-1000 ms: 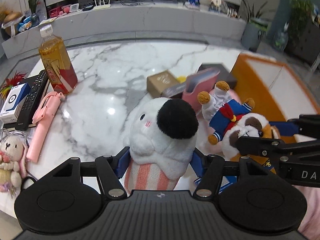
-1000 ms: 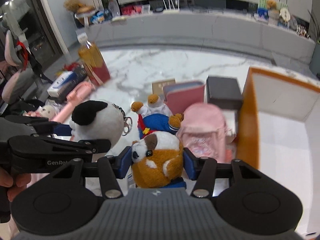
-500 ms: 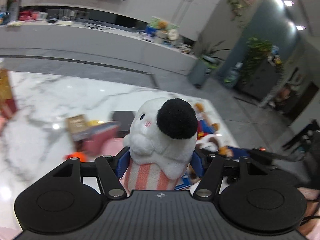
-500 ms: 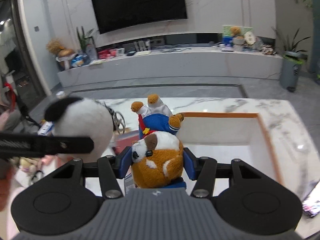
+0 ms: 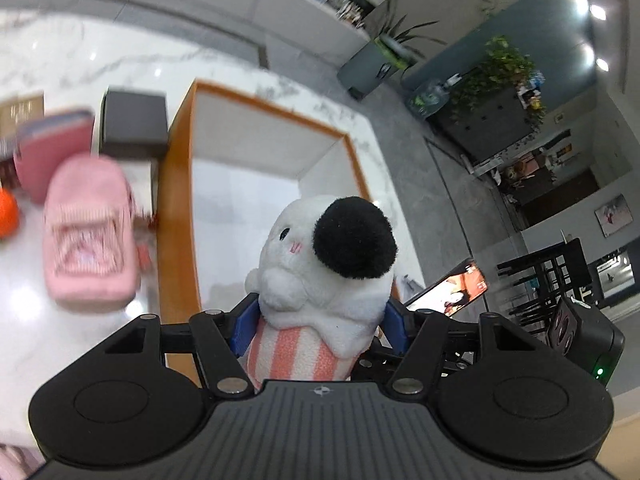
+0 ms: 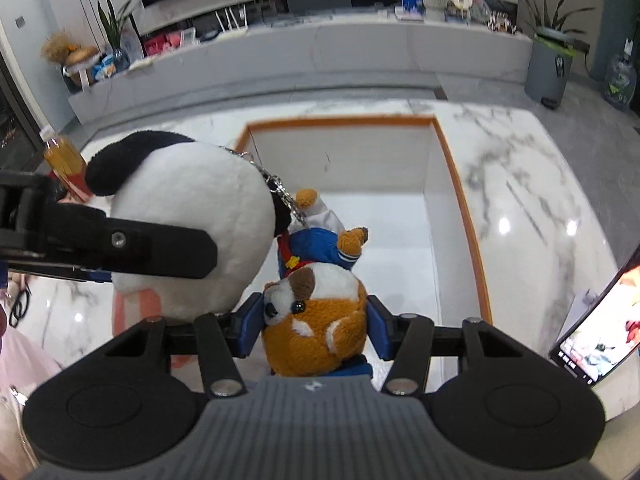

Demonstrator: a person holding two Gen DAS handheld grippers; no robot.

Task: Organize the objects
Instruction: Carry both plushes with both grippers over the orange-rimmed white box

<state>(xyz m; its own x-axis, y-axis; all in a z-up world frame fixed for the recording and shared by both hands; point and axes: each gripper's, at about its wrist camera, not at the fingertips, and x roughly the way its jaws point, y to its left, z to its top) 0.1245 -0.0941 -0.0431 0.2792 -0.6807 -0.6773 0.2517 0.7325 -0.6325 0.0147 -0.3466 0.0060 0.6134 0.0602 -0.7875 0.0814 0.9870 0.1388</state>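
My left gripper (image 5: 316, 324) is shut on a white plush with a black ear and pink-striped base (image 5: 324, 276). It holds it above the near part of an orange-rimmed white box (image 5: 176, 216). My right gripper (image 6: 316, 320) is shut on a brown-and-white dog plush in a blue sailor suit (image 6: 316, 312), also above the box (image 6: 460, 184). In the right wrist view the white plush (image 6: 192, 224) and the left gripper's finger (image 6: 120, 244) sit close on the left, touching the dog plush.
A pink mini backpack (image 5: 88, 232), a pink pouch (image 5: 48, 148) and a black box (image 5: 134, 124) lie left of the box on the marble table (image 6: 520, 184). A phone (image 6: 600, 320) stands at the right. A tea bottle (image 6: 64, 160) stands far left.
Both grippers have carried their plush toys to the right, from over the cluttered table to over the orange-rimmed box. Both stay shut on their toys.
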